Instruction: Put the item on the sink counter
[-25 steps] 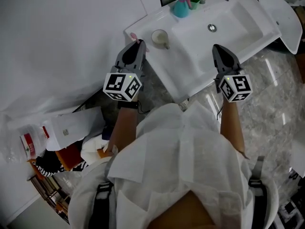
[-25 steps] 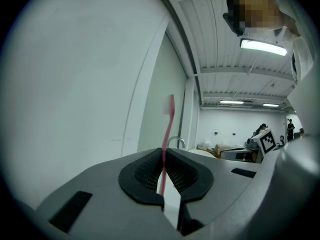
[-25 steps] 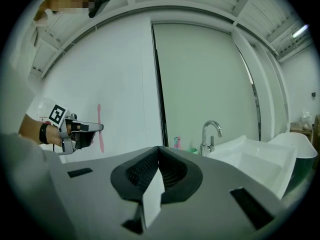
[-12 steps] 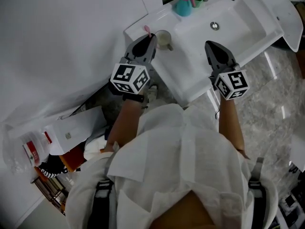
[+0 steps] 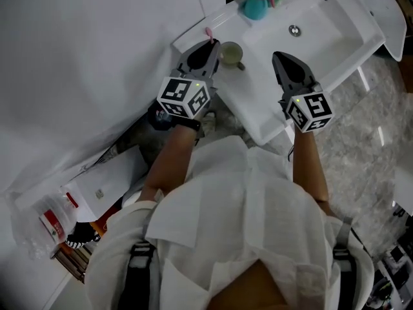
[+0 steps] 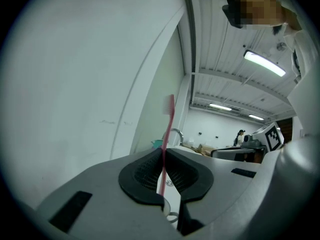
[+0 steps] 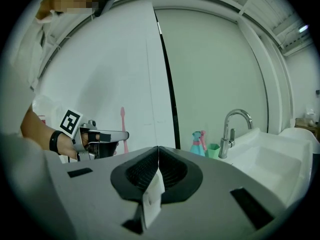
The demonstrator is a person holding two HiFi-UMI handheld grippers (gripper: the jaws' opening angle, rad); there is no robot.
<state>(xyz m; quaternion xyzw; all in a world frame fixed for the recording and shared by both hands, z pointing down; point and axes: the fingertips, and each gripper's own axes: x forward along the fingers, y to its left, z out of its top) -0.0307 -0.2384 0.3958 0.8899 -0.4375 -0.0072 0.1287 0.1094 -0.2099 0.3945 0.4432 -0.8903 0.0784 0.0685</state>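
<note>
The left gripper (image 5: 208,44) has its jaws clamped on the thin pink plastic toothbrush (image 6: 170,119). The handle stands upright with the bristle head above the pads, a hold that probably keeps the brush clear of the counter edge before it is set down. The right gripper (image 5: 279,58), beside it, has its jaws pressed together on nothing identifiable and seems idle. Just ahead of the left jaws a pale round mug (image 5: 231,52) sits on the glossy white sink counter (image 5: 248,89), likely the brush's destination, and farther beyond both grippers stand a teal bottle (image 5: 256,8) and a chrome tap (image 7: 235,121).
</note>
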